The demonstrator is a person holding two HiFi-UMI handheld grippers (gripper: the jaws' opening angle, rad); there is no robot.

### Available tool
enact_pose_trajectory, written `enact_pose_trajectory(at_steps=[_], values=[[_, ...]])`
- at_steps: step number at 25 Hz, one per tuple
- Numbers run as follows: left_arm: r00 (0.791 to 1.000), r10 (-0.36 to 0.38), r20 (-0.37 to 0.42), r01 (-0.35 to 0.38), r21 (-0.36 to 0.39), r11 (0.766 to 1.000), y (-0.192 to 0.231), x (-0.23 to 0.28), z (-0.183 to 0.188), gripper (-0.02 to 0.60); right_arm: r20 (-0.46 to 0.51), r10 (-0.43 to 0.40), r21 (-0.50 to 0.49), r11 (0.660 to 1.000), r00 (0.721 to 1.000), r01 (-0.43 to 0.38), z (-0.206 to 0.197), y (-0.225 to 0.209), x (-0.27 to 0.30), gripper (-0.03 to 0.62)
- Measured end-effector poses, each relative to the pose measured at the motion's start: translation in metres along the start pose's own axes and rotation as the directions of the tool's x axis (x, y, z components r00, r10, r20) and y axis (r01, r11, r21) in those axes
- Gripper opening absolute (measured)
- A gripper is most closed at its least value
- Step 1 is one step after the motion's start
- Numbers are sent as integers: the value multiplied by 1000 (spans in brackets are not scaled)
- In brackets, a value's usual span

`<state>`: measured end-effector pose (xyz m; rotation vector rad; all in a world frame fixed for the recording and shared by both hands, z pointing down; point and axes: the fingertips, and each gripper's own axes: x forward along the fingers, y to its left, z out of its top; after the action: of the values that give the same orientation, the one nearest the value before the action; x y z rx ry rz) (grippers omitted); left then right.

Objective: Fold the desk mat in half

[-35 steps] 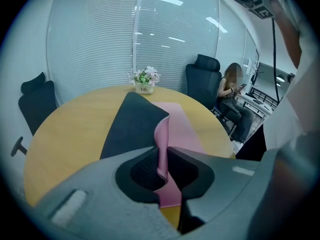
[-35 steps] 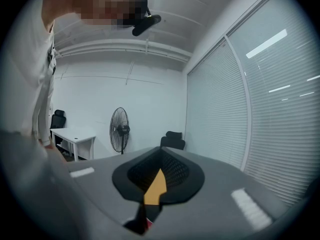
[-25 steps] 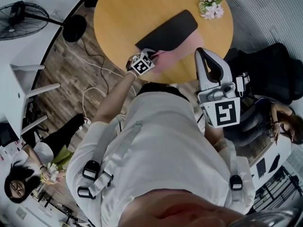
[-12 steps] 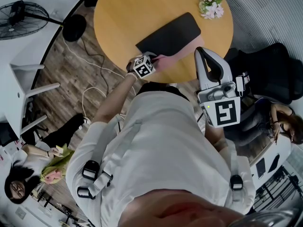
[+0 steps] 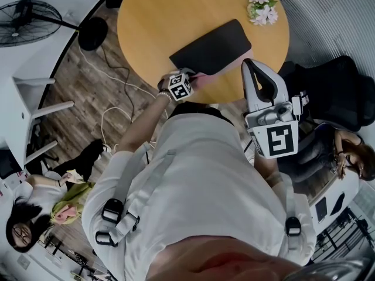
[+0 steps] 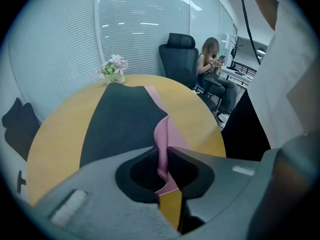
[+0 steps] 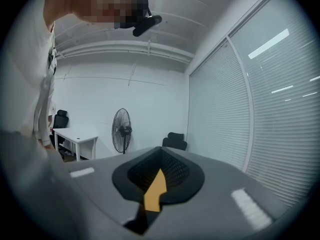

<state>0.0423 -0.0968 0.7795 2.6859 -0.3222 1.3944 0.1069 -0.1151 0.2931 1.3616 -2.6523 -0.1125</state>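
On the round wooden worktop [image 5: 146, 22] lies the desk mat [image 5: 214, 43], black side up. Its near edge is lifted, and the pink underside shows there. The left hand-held gripper [image 6: 162, 154] is pinched tight on that pink edge. The right hand-held gripper [image 7: 161, 154] is held up near the worktop's edge, its jaws together with nothing in them. Flowers [image 5: 261, 7] sit near the mat's far end.

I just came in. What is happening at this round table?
A person is handling a desk mat on the round table with two hand-held grippers. The left claw is shut on a pink edge of the mat at the table's near side. The rest lies black side up, with a pink strip beside it. The right claw is shut, empty and held off the table.
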Motion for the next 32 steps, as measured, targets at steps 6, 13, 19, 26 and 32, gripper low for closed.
enact_pose_trajectory(at_steps=[6, 13, 19, 26, 32], values=[[1000, 11, 0, -11, -18, 1000, -4, 4, -4, 86, 5, 0, 5, 1000, 1000, 0, -2, -1, 1, 5], [1000, -28, 11, 29, -59, 998, -28, 0, -12, 87, -2, 5, 17, 1000, 1000, -5, -6, 0, -1, 5], [996, -31, 79, 40, -115, 993, -34, -10, 0, 87, -7, 12, 10, 1000, 1000, -12, -7, -2, 1, 5], [940, 167, 296, -72, -306, 949, 9, -78, 49, 46, -30, -21, 3, 1000, 999, 21, -19, -10, 5, 5], [803, 387, 454, -199, -409, 891, 56, -172, 107, 9, -53, -47, 1, 999, 997, 47, -29, -19, 10, 5]])
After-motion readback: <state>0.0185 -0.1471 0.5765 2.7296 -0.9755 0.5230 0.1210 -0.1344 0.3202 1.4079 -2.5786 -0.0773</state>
